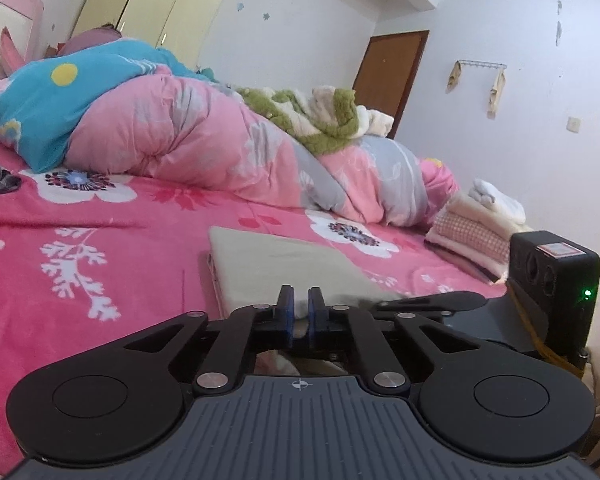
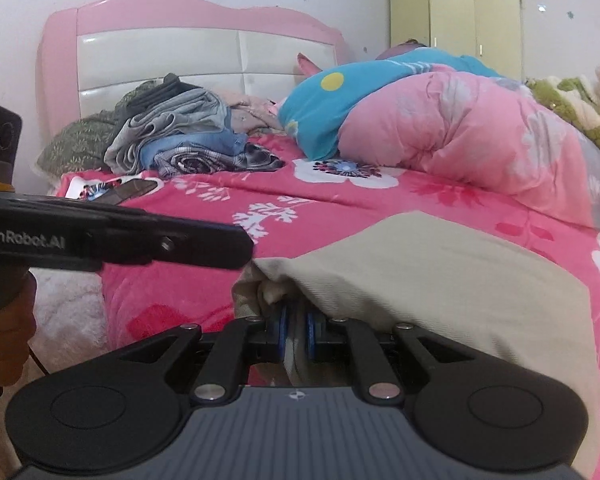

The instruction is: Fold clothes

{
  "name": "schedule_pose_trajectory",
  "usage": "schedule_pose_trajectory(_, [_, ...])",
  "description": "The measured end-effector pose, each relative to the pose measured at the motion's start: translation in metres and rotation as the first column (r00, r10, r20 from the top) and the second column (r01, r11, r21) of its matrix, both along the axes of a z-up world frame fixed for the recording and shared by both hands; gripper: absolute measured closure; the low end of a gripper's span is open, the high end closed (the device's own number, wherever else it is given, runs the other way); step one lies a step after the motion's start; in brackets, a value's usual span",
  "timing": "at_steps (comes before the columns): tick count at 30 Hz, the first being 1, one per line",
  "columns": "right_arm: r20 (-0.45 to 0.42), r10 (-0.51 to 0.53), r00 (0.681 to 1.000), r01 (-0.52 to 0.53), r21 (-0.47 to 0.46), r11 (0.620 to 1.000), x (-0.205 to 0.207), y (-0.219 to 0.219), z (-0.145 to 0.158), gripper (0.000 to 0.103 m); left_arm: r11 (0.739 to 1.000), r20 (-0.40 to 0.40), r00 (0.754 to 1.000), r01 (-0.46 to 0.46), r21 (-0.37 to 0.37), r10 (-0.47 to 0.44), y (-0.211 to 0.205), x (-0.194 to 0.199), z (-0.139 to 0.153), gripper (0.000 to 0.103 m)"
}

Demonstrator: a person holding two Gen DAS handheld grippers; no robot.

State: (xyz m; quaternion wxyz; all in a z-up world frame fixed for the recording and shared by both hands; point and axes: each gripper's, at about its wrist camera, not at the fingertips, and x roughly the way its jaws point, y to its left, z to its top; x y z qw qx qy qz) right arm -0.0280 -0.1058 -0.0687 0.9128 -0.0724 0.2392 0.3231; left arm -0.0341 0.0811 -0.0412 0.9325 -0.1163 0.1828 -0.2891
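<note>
Low in the frame, the left gripper (image 1: 301, 308) has its jaws nearly together, pinching the beige cloth (image 1: 276, 264) at its near edge. The right gripper (image 2: 296, 334) — jaws clamped — grips a bunched fold of it on the bed (image 2: 340, 204).

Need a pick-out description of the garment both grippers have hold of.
Start at the bed's pink flowered blanket. At its near edge lies a plain beige folded garment, flat, with both grippers at its near hem. Unlike the finished stack of checked and white pieces, it lies alone, unpatterned.

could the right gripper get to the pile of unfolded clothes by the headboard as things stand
Probably not yet: the right gripper is shut on the beige garment. The bedspread up to the clothes pile looks open, so it would have to let go first.
</note>
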Motion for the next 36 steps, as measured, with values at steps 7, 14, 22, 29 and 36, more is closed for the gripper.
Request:
schedule_pose_trajectory(7, [0.063,-0.053,0.997,0.051,0.031,0.998,-0.035,-0.028,0.011,0.057,0.994,0.004,1.000,0.022,0.109,-0.023,-0.015,0.002,-0.004,0.048])
schedule_pose_trajectory(14, [0.056,-0.106,0.993,0.103,0.046,0.994,-0.070,-0.072,0.016,0.055,0.972,-0.008,0.999,-0.033,0.231,0.036,-0.033,0.010,-0.012,0.046])
schedule_pose_trajectory(22, [0.150,-0.057,0.987,0.069,-0.075,0.995,-0.074,-0.059,0.002,0.059,0.979,-0.055,0.991,-0.109,0.173,0.120,-0.024,0.024,-0.007,0.050])
schedule_pose_trajectory(29, [0.220,-0.048,0.974,0.097,-0.216,0.972,-0.057,-0.044,-0.013,0.093,0.976,-0.045,0.990,-0.124,0.181,0.135,-0.027,0.025,-0.008,0.054])
schedule_pose_trajectory(36, [0.117,-0.191,0.975,0.195,-0.028,0.980,-0.034,-0.061,-0.005,0.096,0.972,-0.009,0.994,-0.105,0.210,0.109,-0.027,0.016,-0.007,0.052])
